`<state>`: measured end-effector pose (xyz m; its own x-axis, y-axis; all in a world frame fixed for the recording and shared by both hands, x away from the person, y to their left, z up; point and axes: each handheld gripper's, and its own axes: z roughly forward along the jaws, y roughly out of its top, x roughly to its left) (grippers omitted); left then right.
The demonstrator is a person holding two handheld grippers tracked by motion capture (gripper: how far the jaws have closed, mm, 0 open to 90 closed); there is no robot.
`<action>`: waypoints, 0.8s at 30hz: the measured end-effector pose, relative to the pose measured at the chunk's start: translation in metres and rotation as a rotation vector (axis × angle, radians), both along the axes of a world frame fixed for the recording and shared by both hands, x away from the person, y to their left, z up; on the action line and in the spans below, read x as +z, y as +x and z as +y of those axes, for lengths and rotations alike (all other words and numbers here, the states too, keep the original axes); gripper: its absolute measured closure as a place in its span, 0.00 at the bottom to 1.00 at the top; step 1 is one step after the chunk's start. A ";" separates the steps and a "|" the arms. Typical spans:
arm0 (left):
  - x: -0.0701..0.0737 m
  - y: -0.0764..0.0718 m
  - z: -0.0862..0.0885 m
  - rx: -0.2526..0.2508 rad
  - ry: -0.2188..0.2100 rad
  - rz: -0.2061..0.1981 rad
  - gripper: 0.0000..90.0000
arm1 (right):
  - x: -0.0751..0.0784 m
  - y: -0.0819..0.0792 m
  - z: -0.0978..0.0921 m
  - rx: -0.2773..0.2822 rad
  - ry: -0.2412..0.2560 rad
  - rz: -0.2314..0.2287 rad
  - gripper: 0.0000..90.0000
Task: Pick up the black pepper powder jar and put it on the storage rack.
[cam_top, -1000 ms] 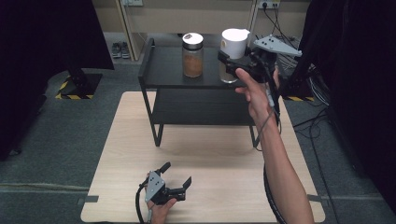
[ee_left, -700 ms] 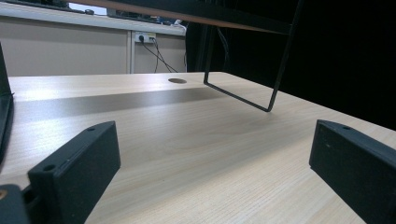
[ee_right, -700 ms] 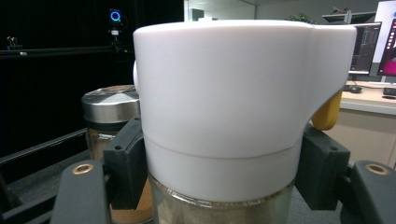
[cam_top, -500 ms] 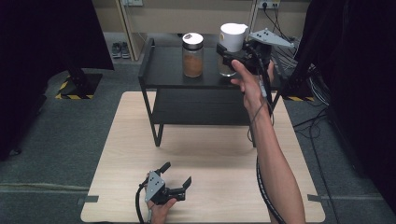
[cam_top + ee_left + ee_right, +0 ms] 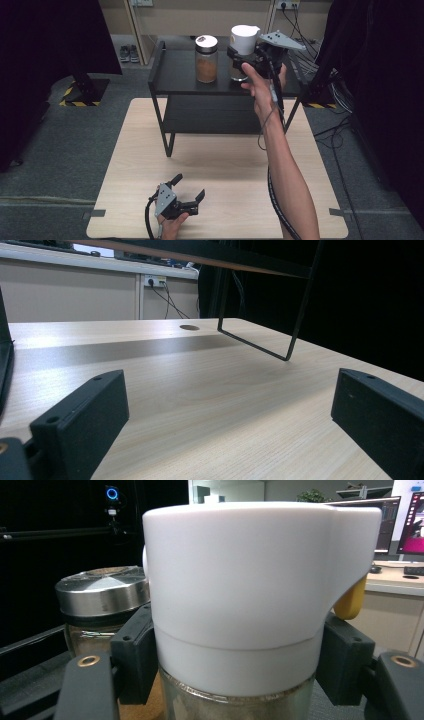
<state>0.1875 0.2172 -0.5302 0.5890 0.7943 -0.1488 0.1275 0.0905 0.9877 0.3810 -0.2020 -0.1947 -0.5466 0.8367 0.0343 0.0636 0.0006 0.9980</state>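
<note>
Since a second ago the right tool has closed in and now pinches the white-lidded jar on the black shelf, beside the steel-lidded jar. Gripped just under the lid, the glass might slip or knock its neighbour. On the bench, the left tool rests spread, empty.

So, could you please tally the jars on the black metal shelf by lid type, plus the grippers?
Glass jar with a tall white plastic lid: 1, between the right gripper's jaws
Glass jar with a flat silver metal lid: 1
Grippers: 2, the left gripper low over the light wooden table
Total: 4
</note>
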 end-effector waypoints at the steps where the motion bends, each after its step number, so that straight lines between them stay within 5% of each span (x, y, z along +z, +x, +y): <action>1: 0.000 0.000 0.000 0.000 0.001 0.000 0.01 | -0.001 0.000 0.001 -0.003 0.003 0.002 0.34; 18: 0.000 0.000 0.000 -0.002 0.005 -0.002 0.01 | -0.005 -0.002 0.004 -0.013 -0.024 -0.005 0.33; 24: 0.000 0.000 0.000 -0.002 0.006 -0.001 0.01 | -0.005 -0.009 0.005 -0.034 0.007 0.013 0.16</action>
